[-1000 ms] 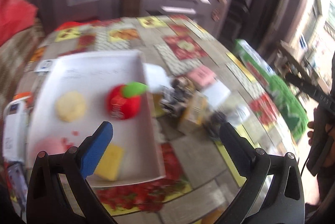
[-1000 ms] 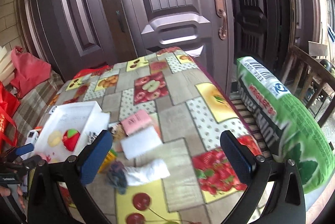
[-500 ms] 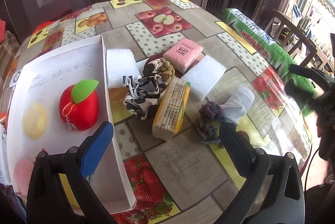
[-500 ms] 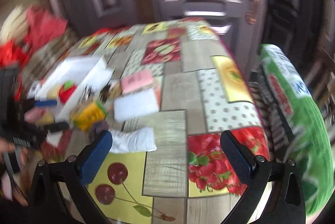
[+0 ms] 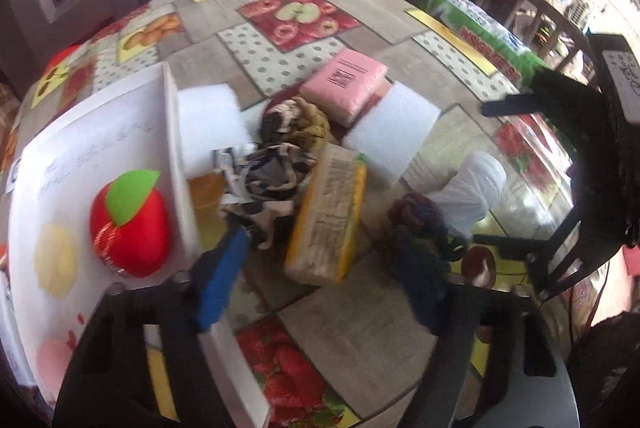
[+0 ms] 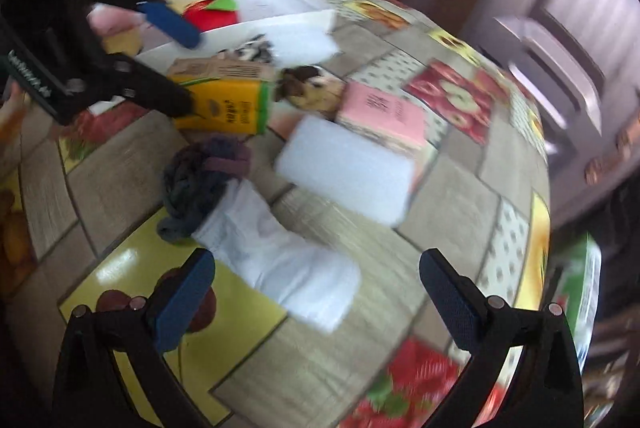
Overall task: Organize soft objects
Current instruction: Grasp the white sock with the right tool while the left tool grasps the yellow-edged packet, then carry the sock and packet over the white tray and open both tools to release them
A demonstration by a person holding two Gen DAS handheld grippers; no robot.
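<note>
My left gripper [image 5: 320, 284] hangs over the pile beside the white tray [image 5: 172, 116], its jaws closing. The yellow tissue pack [image 5: 326, 220] lies between the fingers, and the pads show no firm press on it. A red plush apple [image 5: 128, 224] and a pale yellow puff [image 5: 56, 260] rest in the tray. My right gripper [image 6: 318, 300] is open just above a white rolled cloth [image 6: 280, 260], next to a dark scrunchie [image 6: 204, 172]. Around the pack lie a pink tissue pack [image 6: 380, 112], a white sponge [image 6: 344, 168] and patterned scrunchies [image 5: 272, 184].
A fruit-patterned cloth covers the table [image 6: 452, 212]. A big green package [image 5: 476, 24] lies along its far right edge, with a wooden chair behind it. A second white sponge [image 5: 208, 124] leans by the tray wall. Dark doors stand beyond the table.
The left gripper has sunk toward the pile and its fingers have drawn closer together around the yellow pack. The right gripper has rolled and dropped to the white cloth.
</note>
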